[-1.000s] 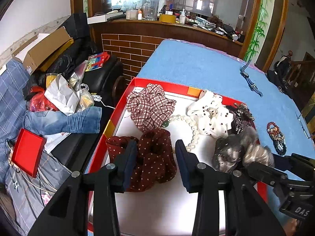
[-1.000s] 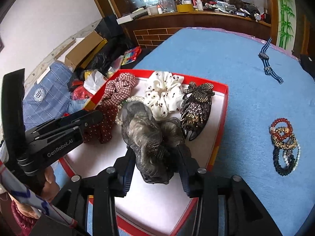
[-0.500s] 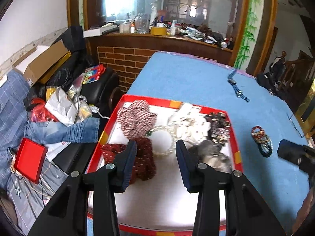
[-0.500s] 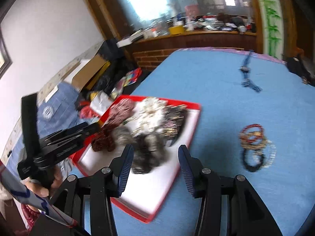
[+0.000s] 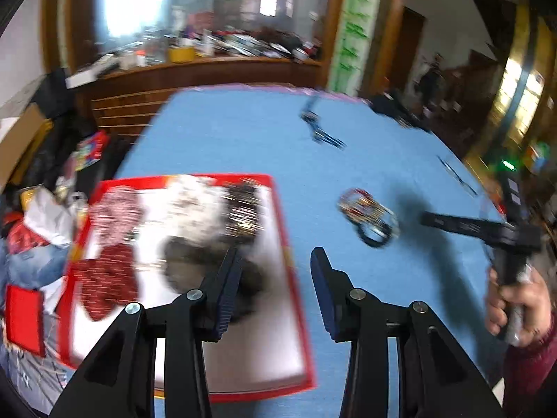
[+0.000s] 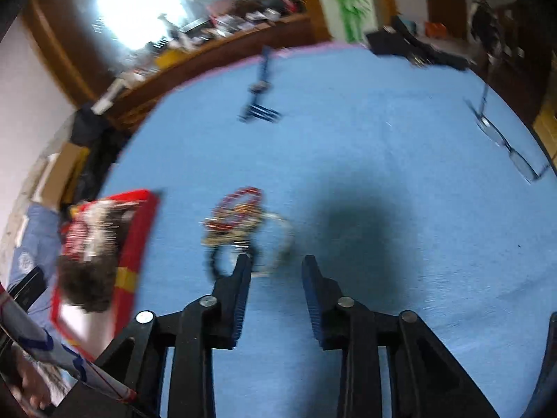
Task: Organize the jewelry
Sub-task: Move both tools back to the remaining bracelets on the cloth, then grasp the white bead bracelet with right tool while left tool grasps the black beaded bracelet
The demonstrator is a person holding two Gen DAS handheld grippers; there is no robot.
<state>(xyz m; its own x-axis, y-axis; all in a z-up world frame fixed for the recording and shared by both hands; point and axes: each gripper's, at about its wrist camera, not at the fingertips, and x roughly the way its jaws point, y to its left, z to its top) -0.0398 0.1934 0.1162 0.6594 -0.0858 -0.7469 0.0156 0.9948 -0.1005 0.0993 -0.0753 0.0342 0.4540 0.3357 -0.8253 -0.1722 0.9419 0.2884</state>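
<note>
We are looking at a small heap of bracelets (image 6: 240, 223) lying on the blue table (image 6: 365, 146), well apart from the red tray (image 5: 278, 216). The heap is blurring in both views, but we are making out a red beaded ring on top, gold-toned strands under it, a dark ring below and a pale ring to the side.

The tray is sitting at the table's left edge with a white floor. Inside it we are seeing a dark red dotted scrunchie (image 5: 108, 275), a checked one behind it, a white piece, a dark glittering clip (image 5: 243, 205) and a grey-brown fluffy piece (image 5: 195, 264) nearest the camera. All of it is smearing with motion.

Our left claw (image 5: 275, 289) is hanging over the tray's right rim, jaws partly apart with nothing between them. Our right claw (image 6: 275, 292) is hovering just this side of the bracelets; its jaws have just been closing, they are standing partly apart, and nothing is caught between them.

The left view is showing the right claw from outside, a hand (image 5: 511, 306) gripping its handle in a dark red sleeve. Only the right view is showing a pair of glasses (image 6: 504, 142) clearly at the table's far right. Both are showing a blue striped strap (image 6: 259, 101) farther back.
</note>
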